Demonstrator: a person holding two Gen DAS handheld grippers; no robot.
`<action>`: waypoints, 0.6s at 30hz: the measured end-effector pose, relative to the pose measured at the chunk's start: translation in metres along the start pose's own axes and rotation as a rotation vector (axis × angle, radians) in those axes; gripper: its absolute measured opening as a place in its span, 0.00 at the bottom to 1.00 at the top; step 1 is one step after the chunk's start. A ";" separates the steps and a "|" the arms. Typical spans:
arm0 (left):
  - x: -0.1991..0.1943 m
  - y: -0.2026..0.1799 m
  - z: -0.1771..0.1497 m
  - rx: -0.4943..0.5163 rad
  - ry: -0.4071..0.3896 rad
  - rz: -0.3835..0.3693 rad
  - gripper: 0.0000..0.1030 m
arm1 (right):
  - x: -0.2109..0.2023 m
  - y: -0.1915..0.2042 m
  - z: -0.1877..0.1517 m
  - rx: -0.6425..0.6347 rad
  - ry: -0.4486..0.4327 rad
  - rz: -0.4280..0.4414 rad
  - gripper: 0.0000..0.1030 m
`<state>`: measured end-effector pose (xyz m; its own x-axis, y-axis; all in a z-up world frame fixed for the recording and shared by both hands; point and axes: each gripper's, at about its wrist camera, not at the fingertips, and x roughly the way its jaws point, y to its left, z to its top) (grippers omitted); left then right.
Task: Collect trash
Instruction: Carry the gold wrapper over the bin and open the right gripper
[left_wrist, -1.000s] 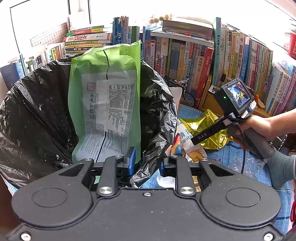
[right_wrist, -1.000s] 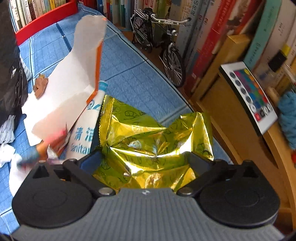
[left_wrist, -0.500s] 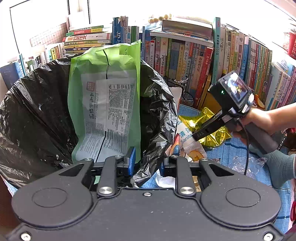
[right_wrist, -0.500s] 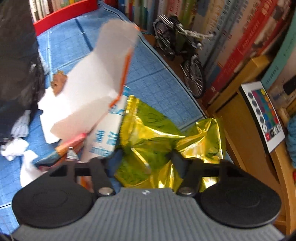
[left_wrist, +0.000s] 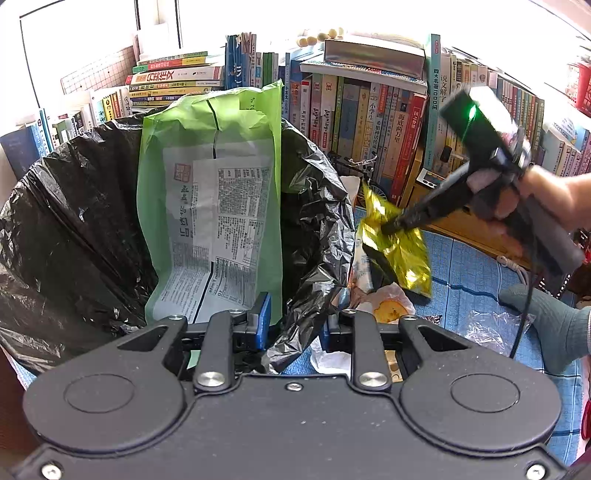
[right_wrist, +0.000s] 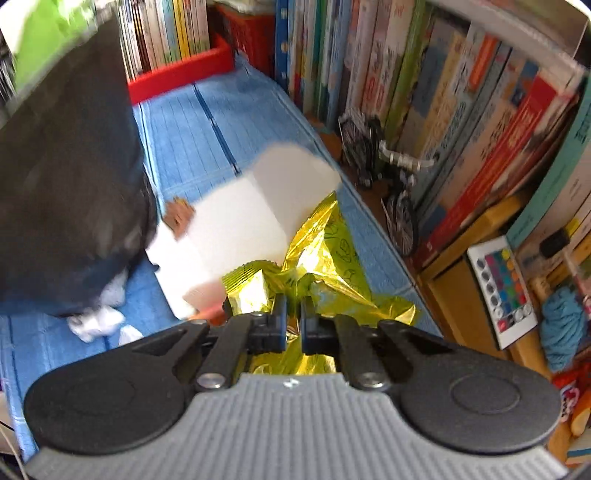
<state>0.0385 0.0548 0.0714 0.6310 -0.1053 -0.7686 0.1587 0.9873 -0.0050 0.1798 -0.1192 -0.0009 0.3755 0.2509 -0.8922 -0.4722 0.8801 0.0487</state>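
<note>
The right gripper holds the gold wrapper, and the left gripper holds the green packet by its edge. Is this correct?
Not quite. The left gripper pinches the black trash bag's rim, not the green packet inside it, as the left wrist view shows. The right gripper does hold the gold wrapper.

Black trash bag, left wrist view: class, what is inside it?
Inside the black trash bag stands a green wrapper with a printed label. The wrapper and gripper body hide the bag's bottom.

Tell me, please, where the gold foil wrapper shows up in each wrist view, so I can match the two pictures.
Left wrist view: the gold foil wrapper hangs right of centre, pinched by the right gripper, beside the black trash bag.
Right wrist view: it sits at bottom centre, clamped between the fingers.
Shared landmark: the model bicycle against the books, behind the wrapper in both.
</note>
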 end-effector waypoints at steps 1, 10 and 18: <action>0.000 0.000 0.000 -0.001 0.000 0.000 0.24 | -0.007 0.001 0.003 0.005 -0.012 0.008 0.09; 0.001 0.000 0.001 0.002 0.004 0.001 0.24 | -0.081 0.014 0.038 0.020 -0.159 0.095 0.08; 0.002 0.000 0.001 0.003 0.005 0.001 0.24 | -0.146 0.031 0.067 0.036 -0.319 0.172 0.07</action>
<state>0.0407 0.0549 0.0702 0.6270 -0.1036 -0.7721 0.1605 0.9870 -0.0021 0.1633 -0.1018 0.1610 0.5257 0.5044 -0.6850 -0.5236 0.8265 0.2068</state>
